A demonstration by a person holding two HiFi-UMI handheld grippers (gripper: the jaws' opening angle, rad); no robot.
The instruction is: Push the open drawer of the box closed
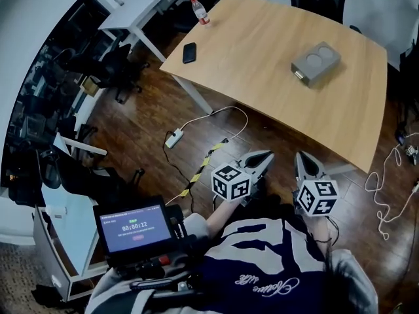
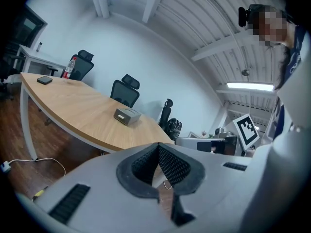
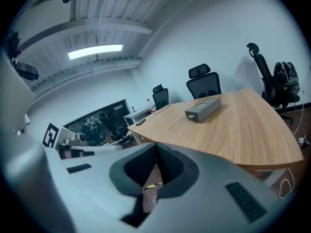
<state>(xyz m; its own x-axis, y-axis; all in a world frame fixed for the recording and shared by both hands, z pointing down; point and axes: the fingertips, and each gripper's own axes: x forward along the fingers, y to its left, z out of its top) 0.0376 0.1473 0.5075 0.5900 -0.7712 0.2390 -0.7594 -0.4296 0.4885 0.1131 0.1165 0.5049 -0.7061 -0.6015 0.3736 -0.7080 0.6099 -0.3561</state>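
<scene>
The grey box (image 1: 315,63) lies on the wooden table (image 1: 262,77), far from both grippers; its drawer (image 1: 298,74) sticks out slightly at the left end. The same box (image 2: 127,115) shows mid-table in the left gripper view, and the box (image 3: 202,108) does too in the right gripper view. My left gripper (image 1: 266,156) and right gripper (image 1: 300,157) hover side by side over the floor, just short of the table's near edge. Each is shut with nothing between its jaws: the left gripper (image 2: 158,145) and the right gripper (image 3: 155,144) have their pads meeting.
A black phone (image 1: 189,52) and a bottle (image 1: 200,10) sit at the table's far left corner. A power strip with white cable (image 1: 174,138) and striped tape (image 1: 203,162) lie on the wood floor. Office chairs (image 2: 125,91) stand behind the table. A timer screen (image 1: 134,227) is near my body.
</scene>
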